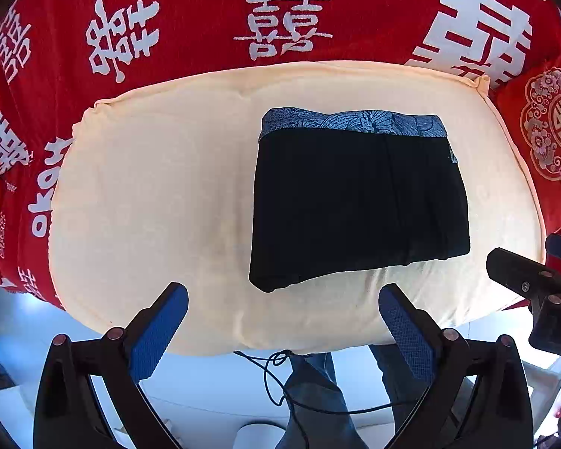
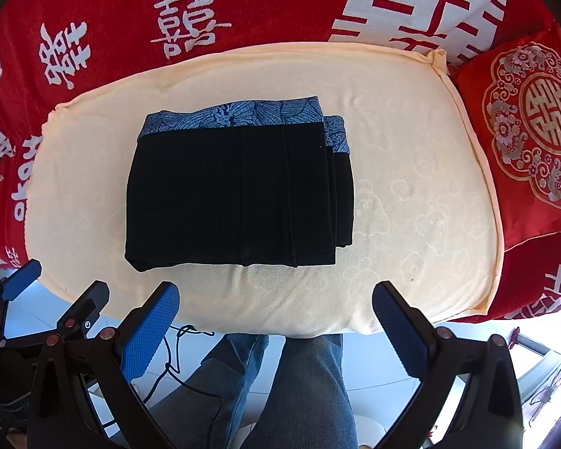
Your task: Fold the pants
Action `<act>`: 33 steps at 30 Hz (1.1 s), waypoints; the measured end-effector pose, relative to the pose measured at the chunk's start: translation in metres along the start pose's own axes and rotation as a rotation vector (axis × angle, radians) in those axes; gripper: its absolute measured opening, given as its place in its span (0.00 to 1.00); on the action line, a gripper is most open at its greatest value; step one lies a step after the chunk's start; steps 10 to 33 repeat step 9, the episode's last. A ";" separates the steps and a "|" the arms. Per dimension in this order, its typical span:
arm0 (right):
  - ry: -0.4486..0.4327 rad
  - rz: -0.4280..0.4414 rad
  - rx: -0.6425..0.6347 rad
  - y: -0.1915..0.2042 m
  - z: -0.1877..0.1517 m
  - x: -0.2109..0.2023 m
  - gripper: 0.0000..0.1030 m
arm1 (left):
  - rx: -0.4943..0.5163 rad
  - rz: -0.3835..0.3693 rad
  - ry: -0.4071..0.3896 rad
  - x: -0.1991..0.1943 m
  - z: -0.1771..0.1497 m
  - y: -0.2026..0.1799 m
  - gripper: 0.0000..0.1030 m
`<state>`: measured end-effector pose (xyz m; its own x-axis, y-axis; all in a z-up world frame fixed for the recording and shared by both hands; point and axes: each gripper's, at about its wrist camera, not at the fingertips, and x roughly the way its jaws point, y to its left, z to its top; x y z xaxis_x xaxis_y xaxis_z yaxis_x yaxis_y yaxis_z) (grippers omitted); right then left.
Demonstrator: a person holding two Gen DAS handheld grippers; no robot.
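Observation:
Black pants (image 1: 359,205) with a blue patterned waistband lie folded in a compact rectangle on a cream cushion (image 1: 149,194); they also show in the right wrist view (image 2: 235,194) on the cushion (image 2: 411,205). My left gripper (image 1: 283,295) is open and empty, held back over the cushion's near edge, short of the pants. My right gripper (image 2: 276,295) is open and empty, also back from the pants' near edge. The left gripper's blue-padded fingers (image 2: 22,277) show at the lower left of the right wrist view.
The cushion sits on a red cloth with white characters (image 1: 280,22). A red embroidered pillow (image 2: 535,131) lies to the right. The person's jeans-clad legs (image 2: 303,385), a black cable (image 1: 276,381) and a pale floor lie below the near edge.

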<state>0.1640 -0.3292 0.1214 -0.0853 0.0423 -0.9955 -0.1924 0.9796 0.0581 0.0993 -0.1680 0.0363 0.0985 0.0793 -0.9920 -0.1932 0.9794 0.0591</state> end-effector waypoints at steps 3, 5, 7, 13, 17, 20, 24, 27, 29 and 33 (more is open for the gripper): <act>0.000 0.000 0.001 -0.001 0.000 0.000 1.00 | -0.011 -0.011 0.000 0.000 0.001 0.001 0.99; 0.001 -0.001 0.002 -0.001 0.000 0.000 1.00 | -0.012 -0.017 -0.004 -0.001 0.001 0.001 0.99; 0.000 -0.001 0.003 -0.002 -0.001 0.000 1.00 | -0.006 -0.019 -0.012 -0.002 0.001 0.000 0.99; 0.000 -0.001 0.004 -0.003 -0.001 0.001 1.00 | 0.000 -0.021 -0.014 -0.003 0.002 -0.001 0.99; 0.000 -0.001 0.004 -0.003 -0.001 0.001 1.00 | 0.000 -0.021 -0.014 -0.003 0.002 -0.001 0.99; 0.000 -0.001 0.004 -0.003 -0.001 0.001 1.00 | 0.000 -0.021 -0.014 -0.003 0.002 -0.001 0.99; 0.000 -0.001 0.004 -0.003 -0.001 0.001 1.00 | 0.000 -0.021 -0.014 -0.003 0.002 -0.001 0.99; 0.000 -0.001 0.004 -0.003 -0.001 0.001 1.00 | 0.000 -0.021 -0.014 -0.003 0.002 -0.001 0.99; 0.000 -0.001 0.004 -0.003 -0.001 0.001 1.00 | 0.000 -0.021 -0.014 -0.003 0.002 -0.001 0.99; 0.000 -0.001 0.004 -0.003 -0.001 0.001 1.00 | 0.000 -0.021 -0.014 -0.003 0.002 -0.001 0.99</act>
